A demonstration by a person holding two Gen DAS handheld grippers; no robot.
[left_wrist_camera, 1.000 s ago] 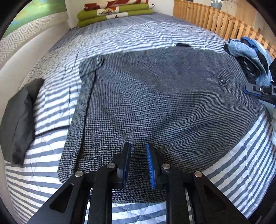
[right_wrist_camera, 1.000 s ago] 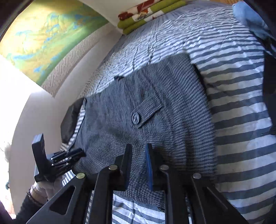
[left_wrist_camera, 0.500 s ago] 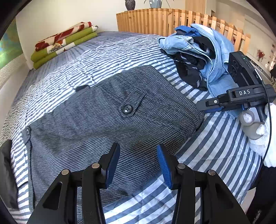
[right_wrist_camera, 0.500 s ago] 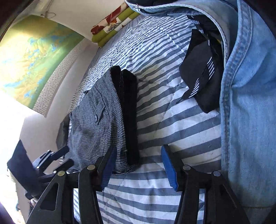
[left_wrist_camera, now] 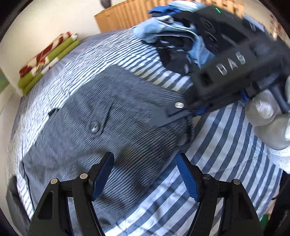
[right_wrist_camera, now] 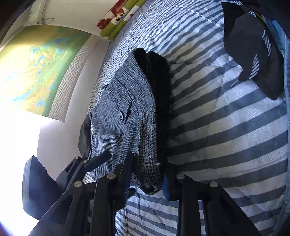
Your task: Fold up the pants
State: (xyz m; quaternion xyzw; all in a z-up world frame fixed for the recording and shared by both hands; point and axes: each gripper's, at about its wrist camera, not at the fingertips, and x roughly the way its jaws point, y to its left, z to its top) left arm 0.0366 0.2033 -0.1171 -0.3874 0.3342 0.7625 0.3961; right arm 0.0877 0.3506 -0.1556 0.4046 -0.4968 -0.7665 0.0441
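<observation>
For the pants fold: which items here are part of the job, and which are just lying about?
In the job:
grey houndstooth pants
right gripper, closing on the pants' edge
left gripper, opening, nothing between

Lying about:
denim and dark clothes pile
folded green blankets

Matt woven houndstooth pants on striped cotton quilt.

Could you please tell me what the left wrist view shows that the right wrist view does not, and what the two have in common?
Only the left wrist view shows the wooden slatted rail and the gloved hand carrying the right gripper.

Only the right wrist view shows the map on the wall and that gripper's jaws closing around the thick folded edge of the grey pants.

Both show the pants, striped bedding, folded green blanket, clothes pile, and the left gripper, jaws opening, empty.
</observation>
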